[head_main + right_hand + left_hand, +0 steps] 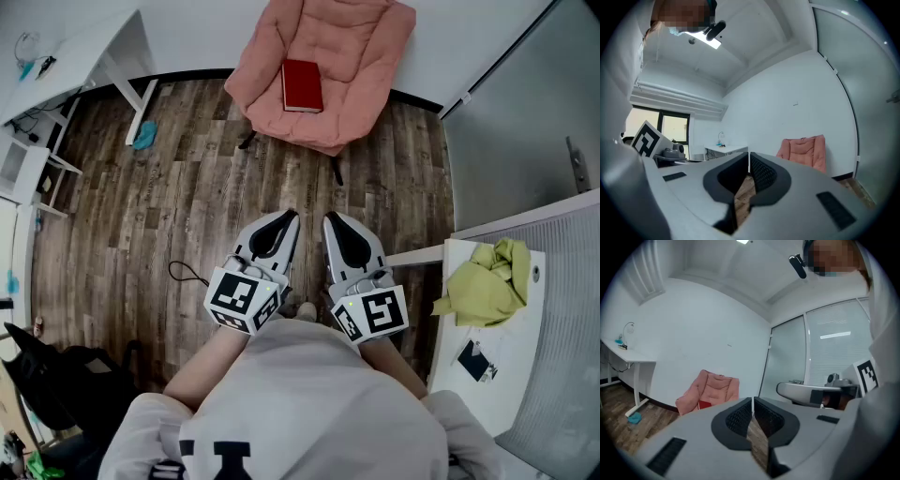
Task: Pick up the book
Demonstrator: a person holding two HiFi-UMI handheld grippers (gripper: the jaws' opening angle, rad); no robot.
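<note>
**Inspector:** State of both grippers?

**Operator:** My left gripper (286, 217) and right gripper (333, 220) are fully closed with nothing in them. I hold them side by side near my body, because nothing is within reach.

**Inspector:** And the book?

**Operator:** The book (302, 85) lies flat on the pink chair (361, 56), well apart from me across the wood floor (187, 187). I haven't approached it yet.

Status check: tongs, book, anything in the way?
Left tongs shut, empty. Right tongs shut, empty. Red book flat on pink chair, untouched. Wood floor between, no obstacle seen.
</note>
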